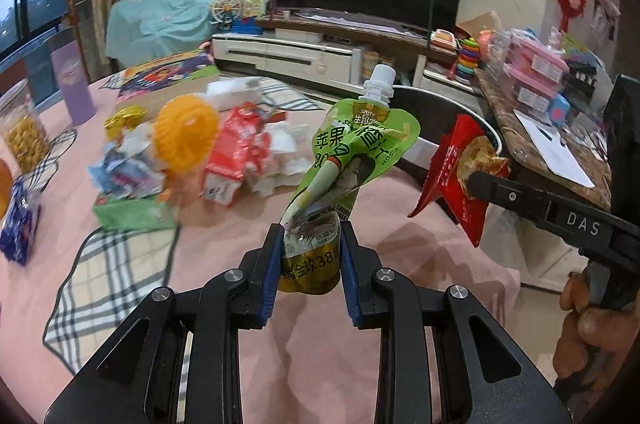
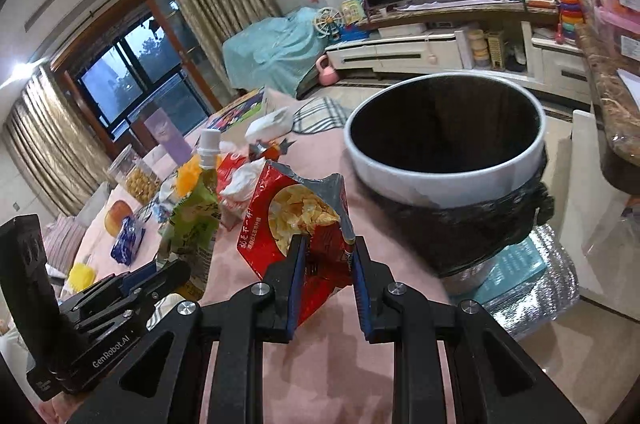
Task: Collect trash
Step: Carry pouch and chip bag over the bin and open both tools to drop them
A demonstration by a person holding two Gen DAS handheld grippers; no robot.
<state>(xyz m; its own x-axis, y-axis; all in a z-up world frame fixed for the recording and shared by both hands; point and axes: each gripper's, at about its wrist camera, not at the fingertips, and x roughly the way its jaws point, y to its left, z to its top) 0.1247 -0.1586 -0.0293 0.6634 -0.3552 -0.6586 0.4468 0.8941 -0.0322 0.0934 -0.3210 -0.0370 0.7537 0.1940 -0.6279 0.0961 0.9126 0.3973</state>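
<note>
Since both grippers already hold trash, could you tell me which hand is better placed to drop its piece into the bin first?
Probably the right: the right gripper holds the red chip bag nearer the trash bin; the left gripper, with the green pouch, sits farther away.

The green juice pouch (image 1: 352,152) carries large Chinese characters 苹果 on its front, and its gold lower band reads 全球38. Just right of the pouch, the black arm of the right gripper (image 1: 480,180) bears white letters "DAS". Left of the pouch in the right wrist view, the left gripper (image 2: 160,270) body reads "GenRobot.AI".
</note>
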